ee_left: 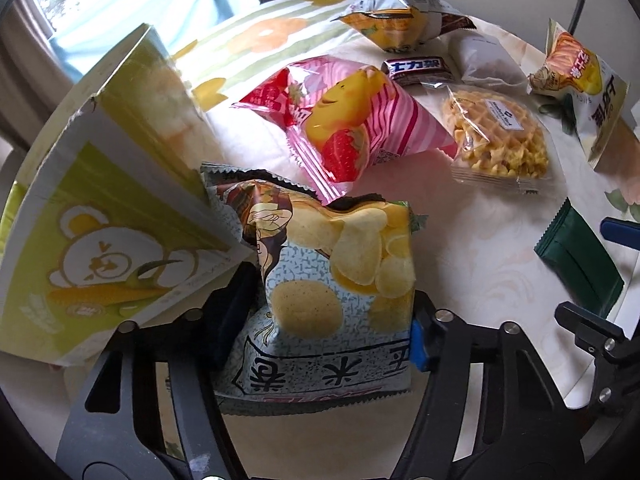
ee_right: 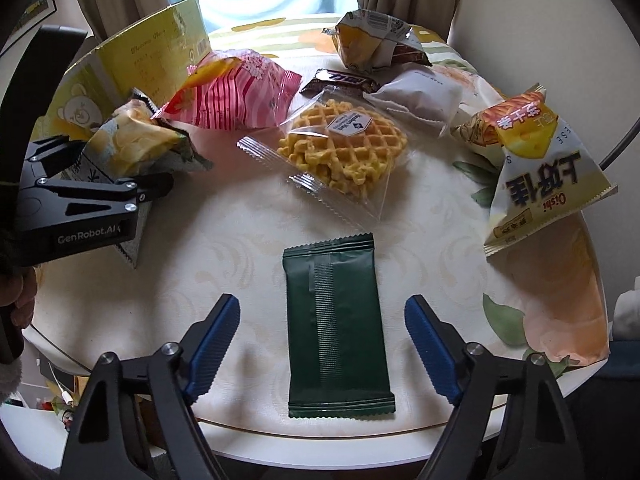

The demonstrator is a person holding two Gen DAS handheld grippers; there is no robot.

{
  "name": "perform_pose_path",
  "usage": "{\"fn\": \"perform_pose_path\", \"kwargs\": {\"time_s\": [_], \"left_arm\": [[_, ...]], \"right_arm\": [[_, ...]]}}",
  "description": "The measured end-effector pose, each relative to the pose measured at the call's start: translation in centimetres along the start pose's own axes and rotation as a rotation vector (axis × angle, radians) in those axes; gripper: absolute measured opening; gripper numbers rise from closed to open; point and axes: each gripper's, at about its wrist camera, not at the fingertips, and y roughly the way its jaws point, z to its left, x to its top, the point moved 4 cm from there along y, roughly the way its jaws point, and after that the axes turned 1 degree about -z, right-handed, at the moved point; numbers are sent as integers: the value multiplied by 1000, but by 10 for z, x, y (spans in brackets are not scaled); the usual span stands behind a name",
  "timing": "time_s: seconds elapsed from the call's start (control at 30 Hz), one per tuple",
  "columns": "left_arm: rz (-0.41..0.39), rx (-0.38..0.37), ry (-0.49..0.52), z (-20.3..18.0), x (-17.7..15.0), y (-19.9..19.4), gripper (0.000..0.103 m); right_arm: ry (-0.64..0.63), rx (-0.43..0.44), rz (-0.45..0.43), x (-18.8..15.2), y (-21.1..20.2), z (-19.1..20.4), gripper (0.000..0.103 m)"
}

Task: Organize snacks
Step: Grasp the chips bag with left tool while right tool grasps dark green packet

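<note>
My left gripper [ee_left: 328, 332] is shut on a pale blue potato chip bag [ee_left: 340, 272], its pads pressing both sides, right beside an open green and yellow box with a bear [ee_left: 100, 240]. In the right wrist view the same gripper [ee_right: 116, 160] holds the crumpled chip bag [ee_right: 132, 140] in front of the box [ee_right: 152, 56]. My right gripper [ee_right: 324, 348] stands open over a flat dark green packet [ee_right: 336, 328] that lies on the table between its blue pads [ee_right: 216, 340] without touching them. That packet [ee_left: 580, 264] also shows at the right of the left wrist view.
On the round flowered table [ee_right: 240, 248] lie a pink strawberry bag [ee_right: 240, 92], a wrapped waffle [ee_right: 344, 148], a chocolate bar [ee_right: 340, 80], a white packet [ee_right: 420, 96], a cheese snack bag [ee_right: 540, 168] and a yellow bag [ee_right: 368, 40]. Window and curtains stand behind.
</note>
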Motion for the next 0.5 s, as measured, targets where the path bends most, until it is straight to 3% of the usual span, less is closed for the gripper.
{"fn": "perform_pose_path", "kwargs": {"time_s": [0.4, 0.5], "left_arm": [[-6, -32, -34, -3, 4, -13, 56], [-10, -31, -37, -4, 2, -17, 56]], "right_arm": [[-11, 4, 7, 0, 4, 2, 68], [-13, 11, 16, -2, 8, 1, 61]]}}
